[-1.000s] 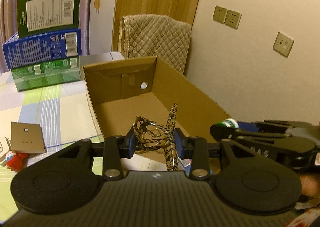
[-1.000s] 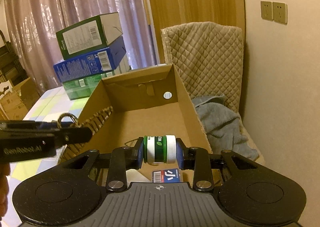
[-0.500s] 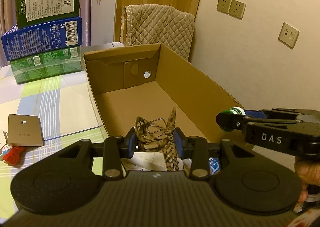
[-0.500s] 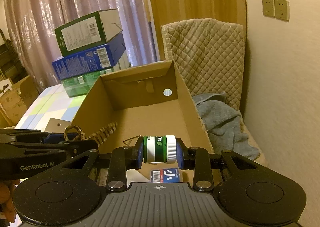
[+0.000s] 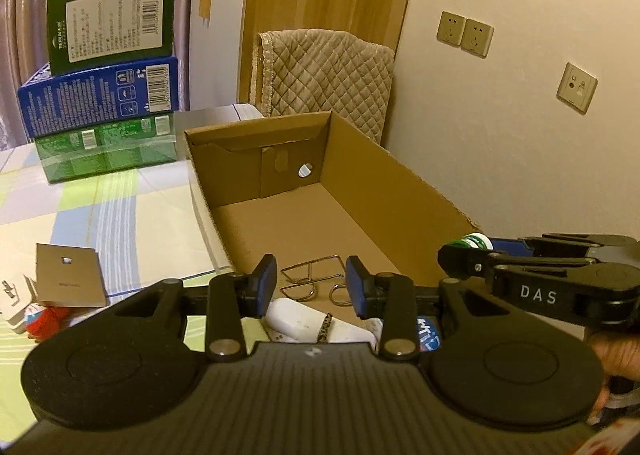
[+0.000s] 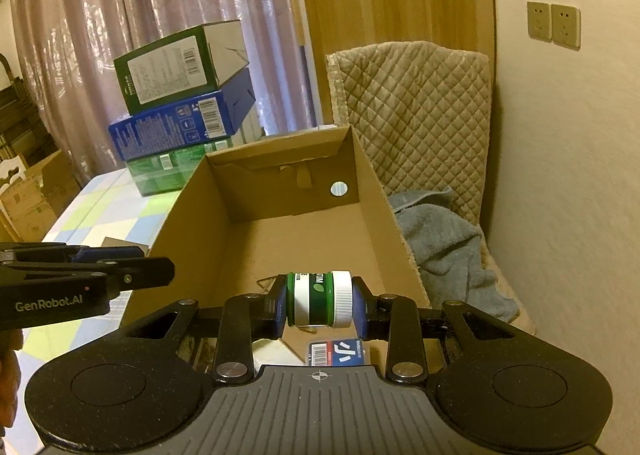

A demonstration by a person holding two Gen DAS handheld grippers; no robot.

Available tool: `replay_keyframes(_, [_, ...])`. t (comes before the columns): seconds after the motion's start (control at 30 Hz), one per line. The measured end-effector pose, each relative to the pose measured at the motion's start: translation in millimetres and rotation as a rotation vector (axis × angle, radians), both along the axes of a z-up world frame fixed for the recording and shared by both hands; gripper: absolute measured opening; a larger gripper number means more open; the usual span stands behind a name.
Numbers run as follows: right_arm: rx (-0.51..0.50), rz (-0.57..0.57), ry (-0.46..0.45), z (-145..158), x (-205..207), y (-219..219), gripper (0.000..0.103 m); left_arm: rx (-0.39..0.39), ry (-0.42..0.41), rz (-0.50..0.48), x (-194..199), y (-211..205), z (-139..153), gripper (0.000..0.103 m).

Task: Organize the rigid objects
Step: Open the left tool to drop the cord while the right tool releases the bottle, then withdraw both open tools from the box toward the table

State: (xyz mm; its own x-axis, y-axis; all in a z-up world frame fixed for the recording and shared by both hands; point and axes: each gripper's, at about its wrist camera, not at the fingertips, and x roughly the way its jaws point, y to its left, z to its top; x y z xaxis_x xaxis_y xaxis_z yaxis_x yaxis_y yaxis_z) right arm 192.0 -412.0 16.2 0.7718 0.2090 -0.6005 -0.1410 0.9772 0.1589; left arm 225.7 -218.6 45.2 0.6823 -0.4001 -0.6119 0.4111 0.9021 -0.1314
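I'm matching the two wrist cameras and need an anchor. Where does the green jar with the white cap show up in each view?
Left wrist view: the green jar is at the right, only its end showing, just past the right wall of the cardboard box.
Right wrist view: low centre, held sideways in the jaws of the right gripper, cap to the right.
Shared landmark: the round hole in the box's far wall.
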Motion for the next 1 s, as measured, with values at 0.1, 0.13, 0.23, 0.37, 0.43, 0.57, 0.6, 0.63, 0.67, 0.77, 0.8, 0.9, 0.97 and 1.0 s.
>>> replay_keyframes(0.1, [0.005,-0.001,0.003,-0.1,-2.3,0.8,0.029,0.006,-0.003,0.008,-3.8,2.8,1.7,0.032])
replay_keyframes(0.13, [0.006,-0.001,0.003,0.0,-3.0,0.9,0.029,0.007,-0.004,0.009,-4.7,3.3,2.1,0.032])
replay_keyframes(0.23, [0.005,-0.001,0.004,0.6,-3.9,1.5,0.029,0.008,-0.005,0.014,-7.9,5.9,3.2,0.032])
replay_keyframes(0.37, [0.011,-0.007,0.008,0.4,-3.9,0.4,0.029,0.007,-0.002,0.022,-8.4,9.3,3.5,0.032])
replay_keyframes(0.43, [0.015,-0.009,0.012,0.0,-3.7,-0.2,0.029,0.008,-0.001,0.025,-7.7,11.2,3.2,0.032])
replay_keyframes(0.57, [0.020,-0.009,0.018,-1.2,-2.3,-1.5,0.029,-0.001,-0.005,0.033,-8.6,14.5,4.0,0.032])
replay_keyframes(0.6, [0.027,-0.009,0.015,-1.1,-1.6,-2.2,0.029,-0.003,-0.006,0.034,-9.1,14.9,4.2,0.032])
replay_keyframes(0.63, [0.034,-0.010,0.012,-0.5,-1.3,-3.4,0.030,-0.004,-0.008,0.035,-9.2,15.5,4.8,0.033])
replay_keyframes(0.67, [0.040,-0.015,0.006,0.7,-1.8,-4.8,0.032,-0.005,-0.009,0.036,-9.5,16.1,5.4,0.033])
replay_keyframes(0.77, [0.051,-0.033,-0.023,7.6,-5.2,-8.5,0.041,-0.007,-0.016,0.040,-10.7,19.1,7.3,0.033])
replay_keyframes(0.8, [0.054,-0.037,-0.028,9.8,-6.5,-9.0,0.043,-0.008,-0.016,0.044,-11.0,20.8,8.0,0.032])
replay_keyframes(0.9, [0.060,-0.041,-0.040,17.0,-11.1,-8.2,0.044,-0.012,-0.018,0.057,-13.6,27.1,10.5,0.032])
replay_keyframes(0.97, [0.065,-0.042,-0.046,22.2,-14.5,-6.7,0.045,-0.011,-0.019,0.063,-16.6,32.1,13.2,0.033])
replay_keyframes(1.0, [0.069,-0.043,-0.049,24.9,-16.2,-5.7,0.045,-0.010,-0.021,0.065,-18.5,35.0,14.6,0.033])
